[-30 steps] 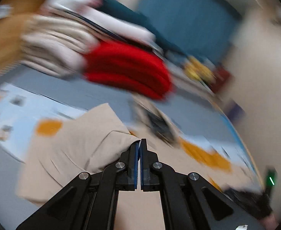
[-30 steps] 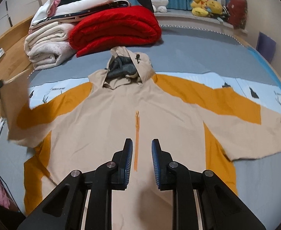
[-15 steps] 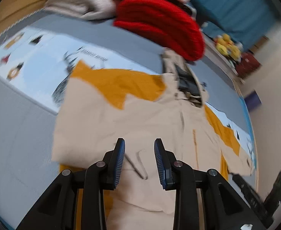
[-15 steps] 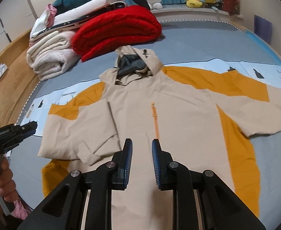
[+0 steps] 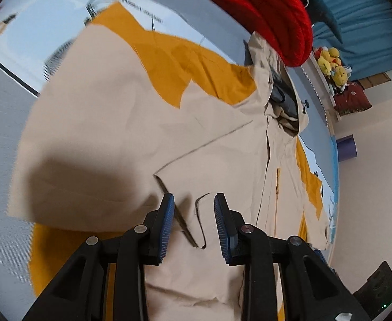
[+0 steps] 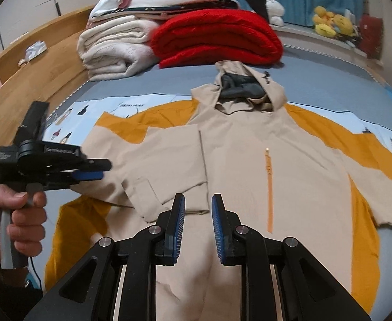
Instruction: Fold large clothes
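A beige and orange hooded jacket [image 6: 252, 160] lies front-up across the middle of the bed [image 6: 330, 67], its hood [image 6: 247, 91] toward the head end where a red folded blanket [image 6: 214, 37] sits beside a stack of white blankets [image 6: 115, 48]. One sleeve [image 6: 155, 165] is folded in over the chest, its cuff lying near the foot edge; the other sleeve [image 6: 356, 147] stretches out flat toward the far side of the bed. The orange zipper [image 6: 268, 187] runs straight down the middle of the front.

The left gripper [image 6: 99, 169], held in a hand [image 6: 16, 219] at the side of the bed by the wooden frame [image 6: 22, 99], hovers over the folded sleeve with its 2 jaws apart and nothing between them. The right gripper [image 6: 198, 214] hangs over the jacket's lower front near the foot edge, its jaws likewise parted and empty. Yellow plush toys [image 6: 332, 22] sit on the ledge beyond the head of the bed.
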A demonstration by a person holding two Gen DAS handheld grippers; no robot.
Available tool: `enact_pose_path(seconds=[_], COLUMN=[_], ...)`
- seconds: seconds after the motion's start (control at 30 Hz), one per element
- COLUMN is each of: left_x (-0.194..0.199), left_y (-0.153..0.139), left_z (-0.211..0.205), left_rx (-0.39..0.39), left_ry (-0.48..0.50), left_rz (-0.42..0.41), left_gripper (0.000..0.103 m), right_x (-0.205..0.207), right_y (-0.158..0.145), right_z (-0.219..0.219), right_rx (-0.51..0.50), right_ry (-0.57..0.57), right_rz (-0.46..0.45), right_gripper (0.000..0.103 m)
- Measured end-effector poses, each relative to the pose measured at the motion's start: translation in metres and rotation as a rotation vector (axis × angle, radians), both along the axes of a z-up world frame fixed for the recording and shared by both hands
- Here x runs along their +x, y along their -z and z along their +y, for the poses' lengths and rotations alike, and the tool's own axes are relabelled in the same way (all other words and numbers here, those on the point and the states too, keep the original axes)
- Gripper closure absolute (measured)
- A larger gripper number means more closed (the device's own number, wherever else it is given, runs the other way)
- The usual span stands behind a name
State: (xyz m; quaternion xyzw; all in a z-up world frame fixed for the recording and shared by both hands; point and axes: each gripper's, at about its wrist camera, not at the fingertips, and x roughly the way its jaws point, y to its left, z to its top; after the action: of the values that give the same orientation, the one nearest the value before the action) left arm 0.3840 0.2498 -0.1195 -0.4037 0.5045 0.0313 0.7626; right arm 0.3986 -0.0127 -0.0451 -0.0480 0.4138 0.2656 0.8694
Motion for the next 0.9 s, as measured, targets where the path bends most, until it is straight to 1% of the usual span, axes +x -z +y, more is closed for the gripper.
enact_pose_path(seconds=[0.1,0.17,0.2,0.23,0.27,0.37,0.4,0.47,0.5,0.57,0.63,0.73,0.8,0.9], left_x=[0.007,0.009,0.010,0.012,0.014,0.022,0.026,0.029,0.031,0.033,0.035,0.037,0.038,0.039], left_y=[0.015,0.023,0.024,0.024,0.023,0.002,-0.011,-0.028,-0.040,-0.056,-0.065,-0.071,-0.072,-0.072], left_z=[-0.001,-0.001,-0.002,-0.003,-0.005,-0.012,-0.017,-0.024,-0.031,-0.044,-0.056,-0.074,-0.080,-0.084], left_rx=[-0.004,-0.013,-0.024,-0.036,-0.040,-0.038,-0.060,-0.098,-0.112,-0.118,-0.115,-0.107,-0.108,-0.113], left_ry=[0.016,0.008,0.009,0.016,0.026,0.081,0.117,0.170,0.211,0.275,0.320,0.372,0.373,0.377], left_rz=[0.069,0.091,0.089,0.080,0.068,-0.029,-0.092,-0.177,-0.229,-0.290,-0.320,-0.336,-0.337,-0.338], left_gripper=[0.076,0.076,0.081,0.093,0.098,0.100,0.101,0.101,0.101,0.101,0.101,0.101,0.101,0.101], right_x=[0.008,0.011,0.013,0.014,0.014,0.014,0.014,0.013,0.012,0.010,0.007,0.001,-0.001,-0.002], right_y=[0.006,0.009,0.011,0.012,0.015,0.021,0.023,0.026,0.028,0.029,0.030,0.029,0.028,0.028], right_z=[0.007,0.011,0.015,0.018,0.022,0.035,0.039,0.045,0.048,0.052,0.056,0.063,0.064,0.065], right_rx=[0.006,0.005,0.001,-0.001,-0.004,-0.023,-0.028,-0.036,-0.040,-0.048,-0.058,-0.093,-0.114,-0.117], right_ry=[-0.024,-0.045,-0.059,-0.072,-0.092,-0.153,-0.175,-0.208,-0.221,-0.238,-0.253,-0.265,-0.255,-0.261], right_rz=[0.023,0.028,0.030,0.033,0.037,0.041,0.039,0.037,0.035,0.025,0.011,-0.031,-0.057,-0.064], right_gripper=[0.081,0.080,0.080,0.079,0.077,0.070,0.067,0.063,0.060,0.057,0.054,0.053,0.053,0.053])
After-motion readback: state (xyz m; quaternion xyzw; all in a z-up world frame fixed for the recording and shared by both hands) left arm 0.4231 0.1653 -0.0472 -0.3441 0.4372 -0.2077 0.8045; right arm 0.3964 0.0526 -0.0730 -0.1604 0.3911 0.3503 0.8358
